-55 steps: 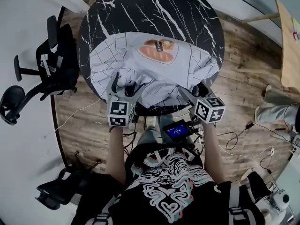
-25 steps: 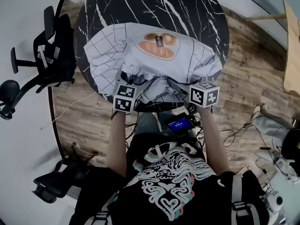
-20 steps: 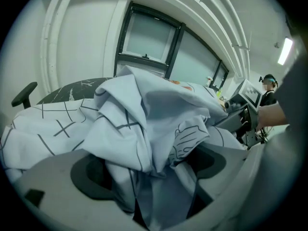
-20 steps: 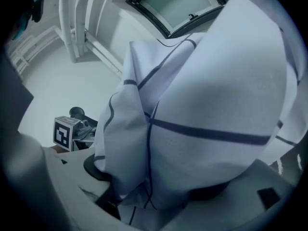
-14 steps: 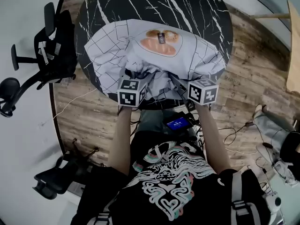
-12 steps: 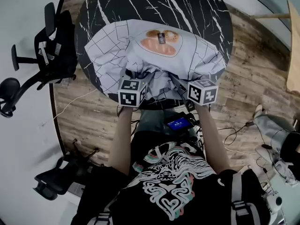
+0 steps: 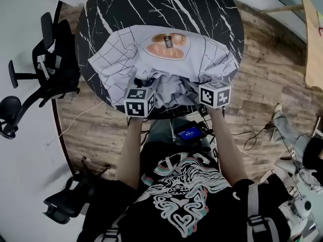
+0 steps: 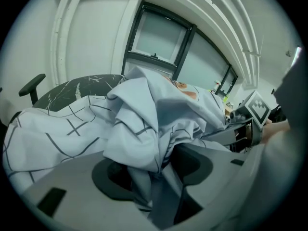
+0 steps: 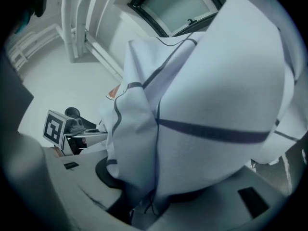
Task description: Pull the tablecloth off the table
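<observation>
Your tablecloth (image 7: 160, 67) is pale with thin dark grid lines and an orange oval print toward its far side. It lies rumpled on the near half of the round black marbled table (image 7: 166, 6), its near edge bunched into raised folds at the rim closest to you.

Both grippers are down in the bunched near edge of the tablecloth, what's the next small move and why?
Probably pull the left gripper and right gripper a little back toward the person, level. Their fingers have just been closing, and each pinches a fold of the tablecloth at its bunched near edge, while most of the cloth lies on the table.
</observation>
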Tool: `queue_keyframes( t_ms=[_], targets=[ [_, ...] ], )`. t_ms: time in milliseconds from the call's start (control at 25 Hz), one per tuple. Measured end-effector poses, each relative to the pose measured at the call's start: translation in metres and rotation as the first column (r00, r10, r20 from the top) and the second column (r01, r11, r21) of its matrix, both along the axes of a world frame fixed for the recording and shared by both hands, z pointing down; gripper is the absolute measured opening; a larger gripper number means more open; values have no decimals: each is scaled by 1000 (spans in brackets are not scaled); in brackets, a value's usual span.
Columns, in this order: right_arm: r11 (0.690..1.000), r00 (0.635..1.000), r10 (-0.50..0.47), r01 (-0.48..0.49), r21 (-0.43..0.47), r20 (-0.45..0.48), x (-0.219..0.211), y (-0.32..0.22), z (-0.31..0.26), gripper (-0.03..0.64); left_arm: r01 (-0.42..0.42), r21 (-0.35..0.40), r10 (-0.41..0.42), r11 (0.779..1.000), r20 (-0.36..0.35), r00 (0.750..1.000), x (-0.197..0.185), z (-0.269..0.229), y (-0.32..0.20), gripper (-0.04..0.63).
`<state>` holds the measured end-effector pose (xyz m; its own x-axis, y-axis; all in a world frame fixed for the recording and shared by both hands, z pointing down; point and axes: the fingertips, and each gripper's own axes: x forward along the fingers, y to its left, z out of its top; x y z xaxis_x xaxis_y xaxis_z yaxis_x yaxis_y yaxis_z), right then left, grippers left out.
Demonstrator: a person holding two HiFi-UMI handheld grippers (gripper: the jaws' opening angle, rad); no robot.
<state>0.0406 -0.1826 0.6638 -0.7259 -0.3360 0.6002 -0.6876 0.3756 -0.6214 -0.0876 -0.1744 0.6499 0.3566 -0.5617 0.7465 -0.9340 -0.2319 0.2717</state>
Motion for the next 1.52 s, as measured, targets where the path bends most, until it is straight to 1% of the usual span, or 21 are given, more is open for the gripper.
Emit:
queue_keyframes(
  t_ms=[200, 360, 480, 600, 800, 1000, 1160, 1240, 1360, 1520],
  targets=[
    [999, 1000, -1, 2, 41, -21, -4, -1, -3, 164, -33, -3, 32, 999, -6, 999, 3, -1, -2, 210],
    [996, 999, -12, 16, 91, -45, -11, -1, -10, 123, -68, 20, 68, 997, 8, 998, 2, -2, -2, 176],
    [992, 997, 4, 5, 127, -77, -13, 0, -15, 103, -86, 33, 86, 996, 13, 996, 3, -2, -2, 154],
    [989, 995, 27, -12, 147, -101, -14, 2, -17, 92, -89, 34, 89, 995, 11, 996, 3, -2, -1, 141],
    [986, 993, 30, -10, 168, -116, -18, 2, -23, 83, -97, 43, 97, 994, 10, 995, 3, -6, -2, 125],
    [981, 992, 51, -27, 195, -118, -20, 3, -28, 74, -127, 64, 125, 990, 27, 992, 4, -7, -2, 104],
    [978, 989, 81, -54, 203, -127, -19, 4, -29, 72, -142, 75, 141, 987, 21, 990, 6, -8, -2, 97],
    [978, 989, 99, -77, 193, -110, -19, 4, -28, 72, -140, 80, 139, 987, 26, 990, 5, -6, -2, 92],
    [982, 993, 104, -94, 165, -55, -32, 7, -26, 71, -117, 86, 112, 989, 55, 992, -8, -7, 4, 89],
    [979, 991, 119, -106, 174, -65, -22, 5, -28, 71, -113, 93, 110, 989, 32, 993, 2, -8, 1, 89]
  ],
)
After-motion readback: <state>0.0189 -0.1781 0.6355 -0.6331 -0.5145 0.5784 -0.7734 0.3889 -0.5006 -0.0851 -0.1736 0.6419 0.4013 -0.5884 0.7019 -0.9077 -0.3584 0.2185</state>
